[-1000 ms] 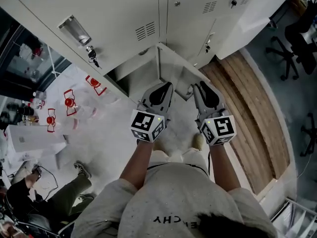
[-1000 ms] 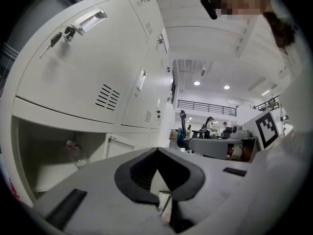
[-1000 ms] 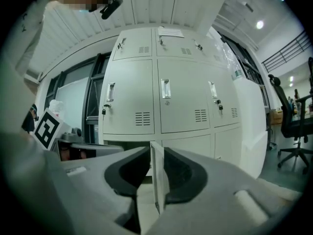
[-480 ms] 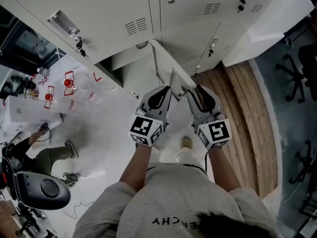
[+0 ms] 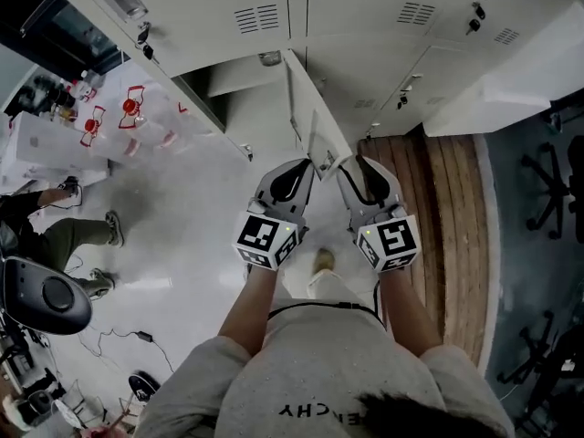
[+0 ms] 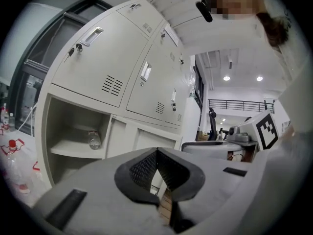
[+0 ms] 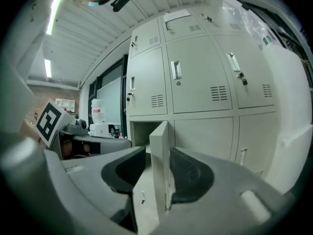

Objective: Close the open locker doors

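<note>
A pale grey locker door (image 5: 306, 117) stands open, swung out from a low compartment (image 5: 239, 82) towards me. In the right gripper view its free edge (image 7: 159, 146) runs upright between the jaws. My right gripper (image 5: 354, 164) (image 7: 157, 154) is open; its jaws have just been opening around that edge, with a gap at the left pad. My left gripper (image 5: 304, 166) (image 6: 157, 153) hangs just left of the door, its pads meeting at the tips with nothing in them. A bottle (image 6: 94, 140) lies on the shelf of the open compartment (image 6: 73, 131).
Shut lockers (image 5: 365, 16) fill the wall above. A second white door panel (image 5: 511, 85) juts out at the right. A wooden floor strip (image 5: 447, 208) and office chairs (image 5: 552, 190) lie to the right. A seated person (image 5: 55, 226) and a table with bottles (image 5: 91, 126) are at the left.
The lockers have slid up and left in the head view as the person shifted. Both grippers have sunk a little and closed in on the door's free edge.
</note>
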The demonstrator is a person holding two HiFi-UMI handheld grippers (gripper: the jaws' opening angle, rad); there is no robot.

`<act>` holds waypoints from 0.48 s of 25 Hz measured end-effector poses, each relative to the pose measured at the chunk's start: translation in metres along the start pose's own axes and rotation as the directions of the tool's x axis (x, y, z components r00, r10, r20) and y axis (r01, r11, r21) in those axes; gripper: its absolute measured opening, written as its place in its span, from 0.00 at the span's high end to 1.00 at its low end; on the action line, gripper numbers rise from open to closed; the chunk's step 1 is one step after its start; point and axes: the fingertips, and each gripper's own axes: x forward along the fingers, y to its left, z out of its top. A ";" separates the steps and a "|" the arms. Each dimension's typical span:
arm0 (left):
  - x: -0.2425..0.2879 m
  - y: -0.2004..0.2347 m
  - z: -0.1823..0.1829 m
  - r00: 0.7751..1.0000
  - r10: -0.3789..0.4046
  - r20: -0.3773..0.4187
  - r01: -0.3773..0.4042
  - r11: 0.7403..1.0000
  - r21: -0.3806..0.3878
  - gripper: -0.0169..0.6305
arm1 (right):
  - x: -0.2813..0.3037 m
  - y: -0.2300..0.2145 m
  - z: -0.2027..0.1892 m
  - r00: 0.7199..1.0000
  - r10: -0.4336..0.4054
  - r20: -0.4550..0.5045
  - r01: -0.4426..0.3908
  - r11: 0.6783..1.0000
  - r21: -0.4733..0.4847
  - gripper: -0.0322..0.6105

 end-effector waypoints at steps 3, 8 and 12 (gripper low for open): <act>-0.002 -0.003 -0.009 0.999 0.045 0.011 -0.045 0.999 -0.005 0.98 | 0.001 0.002 -0.011 0.998 0.055 -0.014 -0.055 0.998 -0.008 0.73; -0.007 -0.006 -0.025 0.995 0.097 0.016 -0.096 0.995 -0.021 0.98 | 0.007 0.005 -0.029 0.992 0.122 -0.042 -0.122 0.993 0.001 0.73; -0.011 -0.002 -0.033 0.992 0.126 0.018 -0.125 0.992 -0.028 0.98 | 0.013 0.007 -0.033 0.989 0.140 -0.043 -0.140 0.990 0.006 0.73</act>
